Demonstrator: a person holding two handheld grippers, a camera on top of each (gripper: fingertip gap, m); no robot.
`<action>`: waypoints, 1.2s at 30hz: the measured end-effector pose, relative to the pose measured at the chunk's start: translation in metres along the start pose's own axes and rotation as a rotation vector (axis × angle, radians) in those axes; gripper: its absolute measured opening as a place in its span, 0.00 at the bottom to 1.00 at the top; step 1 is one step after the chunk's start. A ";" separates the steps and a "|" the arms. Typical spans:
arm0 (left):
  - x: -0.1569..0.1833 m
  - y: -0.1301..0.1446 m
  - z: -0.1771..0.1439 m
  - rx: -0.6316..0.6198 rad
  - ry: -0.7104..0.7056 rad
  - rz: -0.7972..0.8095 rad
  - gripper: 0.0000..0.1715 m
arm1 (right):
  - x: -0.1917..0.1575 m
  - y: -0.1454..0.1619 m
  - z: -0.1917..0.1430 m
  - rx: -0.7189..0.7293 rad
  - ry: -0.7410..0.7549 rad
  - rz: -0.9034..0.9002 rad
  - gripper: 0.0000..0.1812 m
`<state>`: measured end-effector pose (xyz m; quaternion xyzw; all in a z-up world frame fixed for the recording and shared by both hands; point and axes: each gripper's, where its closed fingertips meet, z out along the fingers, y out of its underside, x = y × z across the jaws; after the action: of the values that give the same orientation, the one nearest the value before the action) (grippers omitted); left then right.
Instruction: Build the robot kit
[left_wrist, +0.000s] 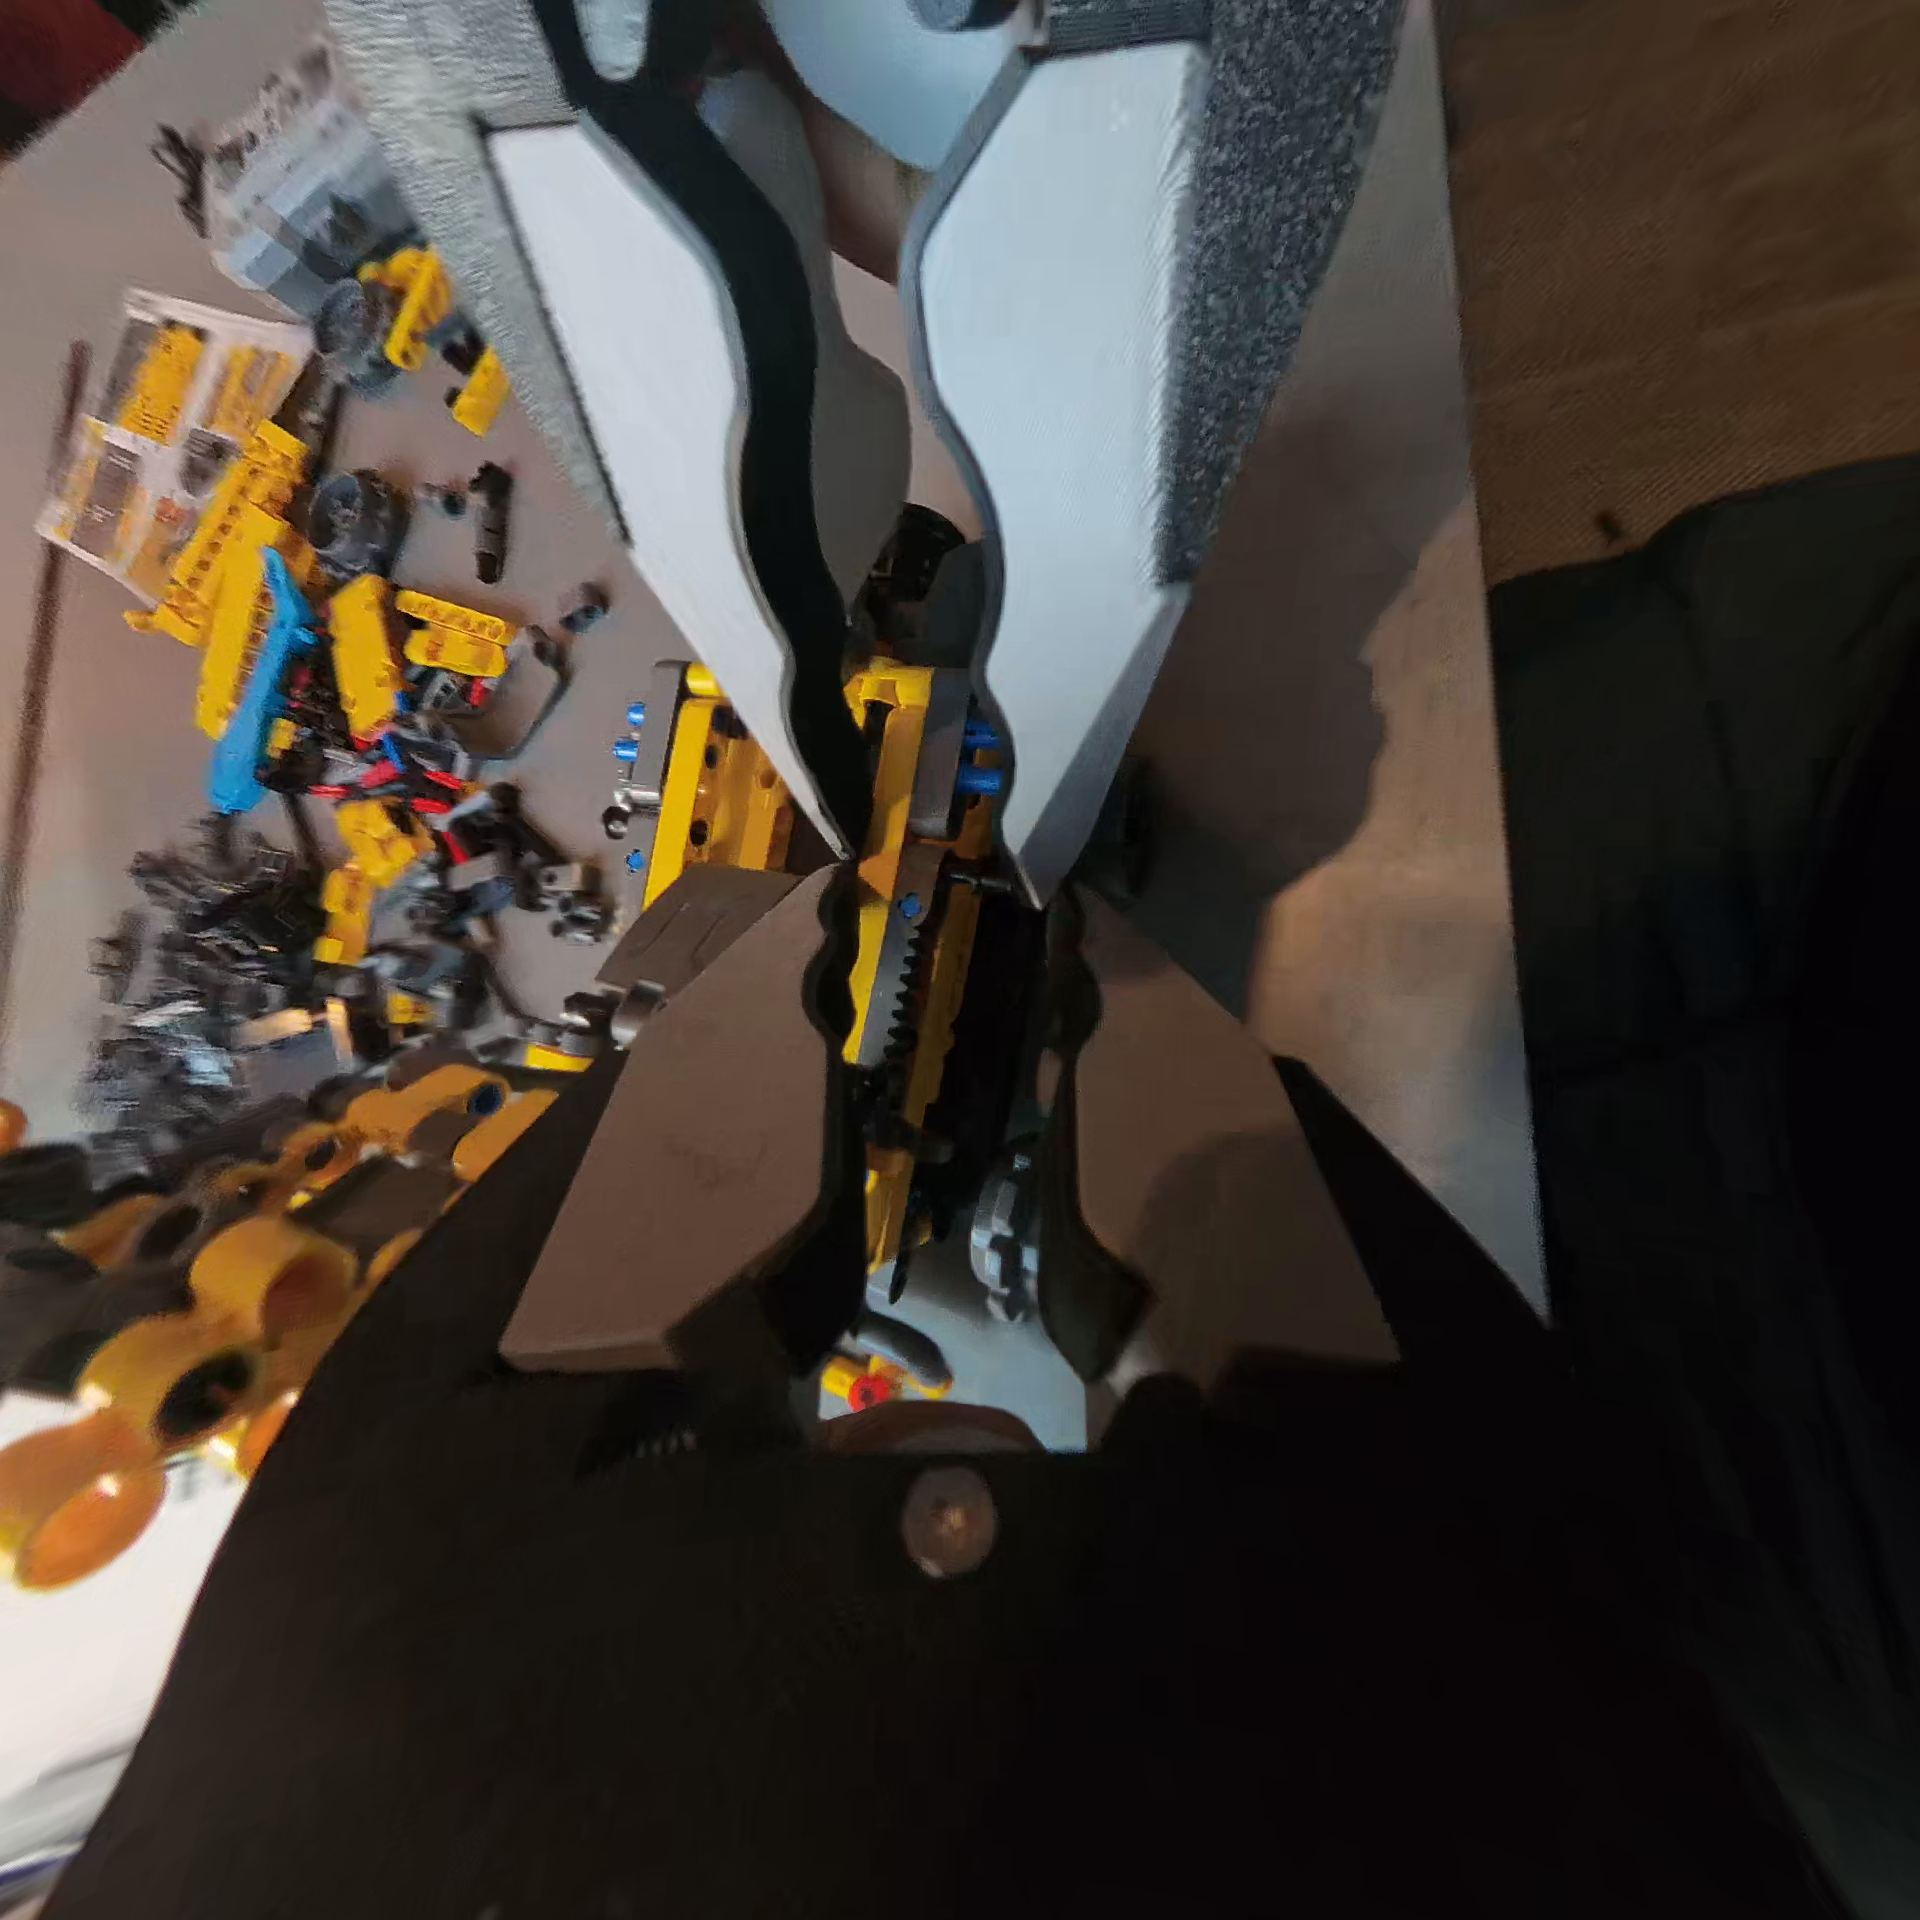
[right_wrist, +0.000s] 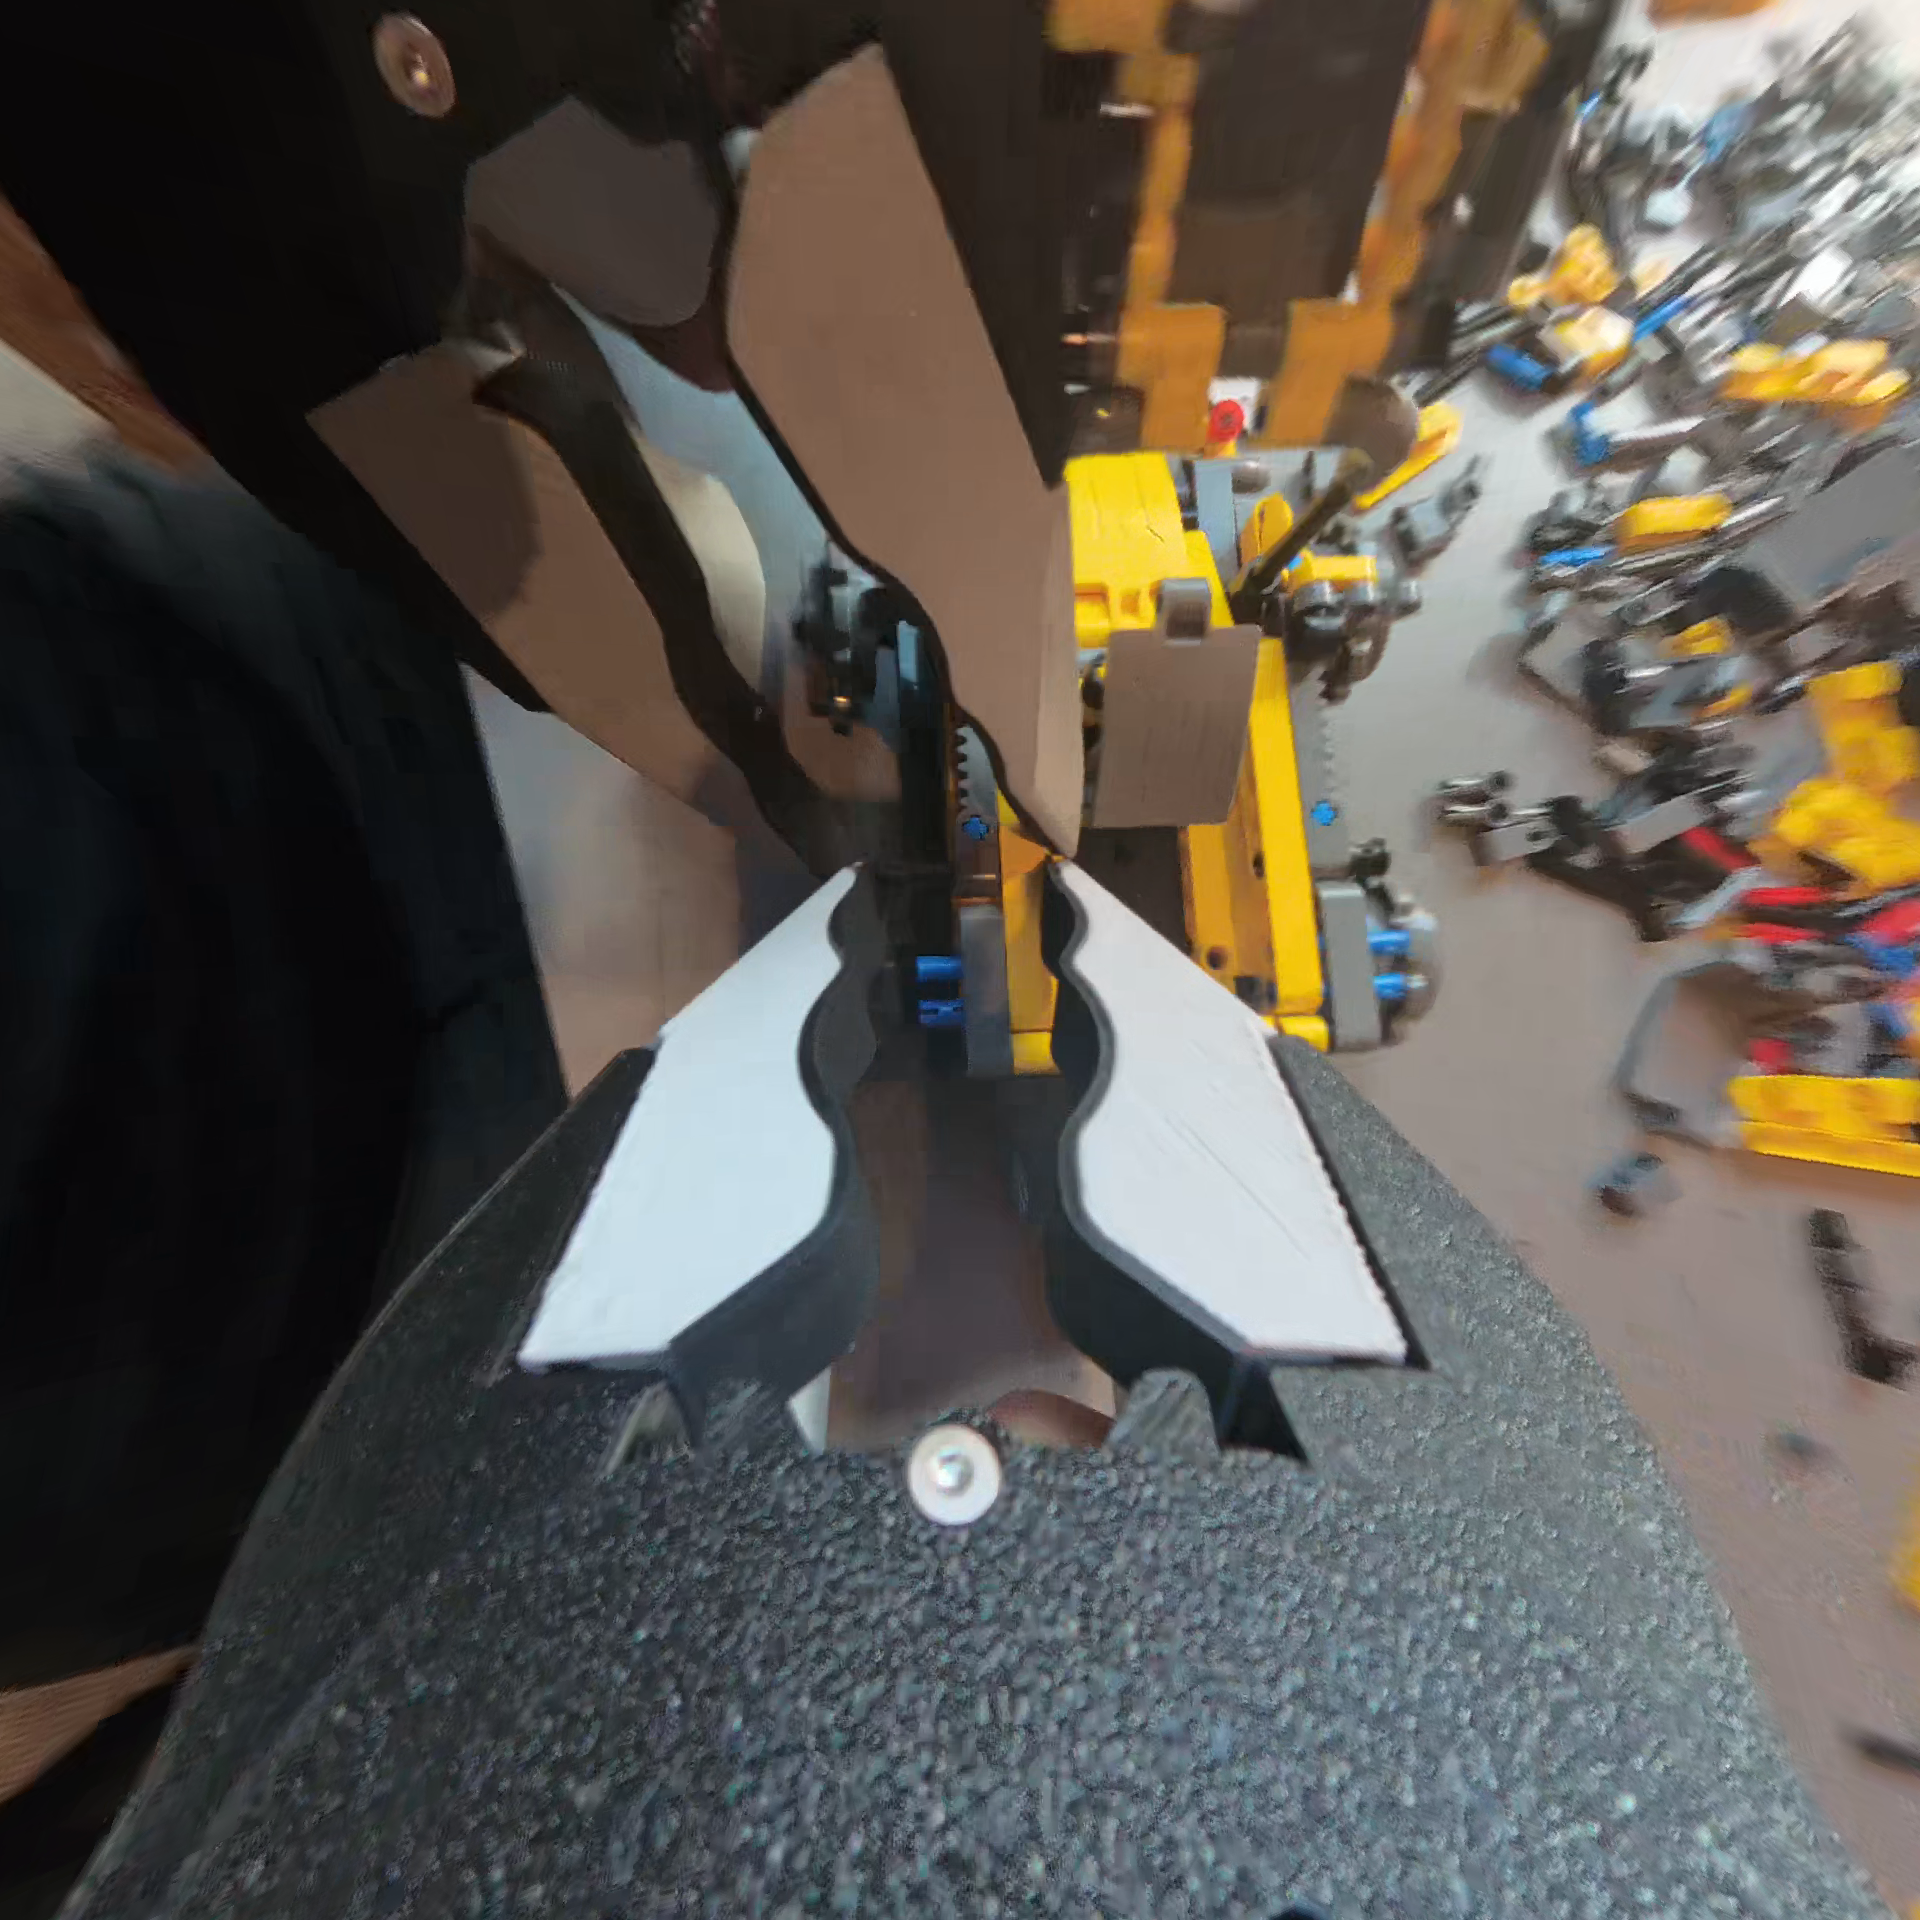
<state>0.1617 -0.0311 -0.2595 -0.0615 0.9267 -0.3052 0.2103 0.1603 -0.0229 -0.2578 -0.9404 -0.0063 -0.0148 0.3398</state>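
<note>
A yellow building-brick assembly (left_wrist: 914, 935) with a grey gear rack and blue pins is held between both grippers, which meet tip to tip. My left gripper (left_wrist: 940, 894), with brown fingers, is shut on one side rail of it from below in the left wrist view. My right gripper (right_wrist: 956, 873), with white fingers (right_wrist: 1174, 1122), is shut on the same rail (right_wrist: 1023, 956) from the opposite end. The rest of the assembly, with a second rack and a grey panel (right_wrist: 1179, 717), extends to the right in the right wrist view. Each gripper also shows in the other's view, coming in from the top.
Several loose yellow, black, blue and red parts (left_wrist: 364, 727) lie scattered on the grey table (left_wrist: 1299, 779). A printed booklet (left_wrist: 156, 416) lies at the far left. A large yellow part (left_wrist: 208, 1299) sits close at the lower left. A person's dark clothing (right_wrist: 208, 935) borders the table edge. My left and right fingertips are right by each other.
</note>
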 end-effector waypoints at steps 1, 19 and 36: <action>0.000 -0.001 0.000 0.026 0.038 -0.055 0.18 | 0.000 0.000 -0.001 0.013 -0.048 0.046 0.15; -0.010 0.001 0.004 -0.010 -0.096 -0.148 0.18 | 0.009 0.000 0.001 -0.071 -0.051 -0.211 0.15; -0.019 0.006 0.005 -0.018 -0.176 -0.232 0.19 | 0.018 -0.004 0.005 -0.024 -0.077 -0.193 0.16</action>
<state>0.1811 -0.0246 -0.2597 -0.1967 0.8941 -0.3124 0.2537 0.1784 -0.0169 -0.2588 -0.9393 -0.1098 -0.0114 0.3248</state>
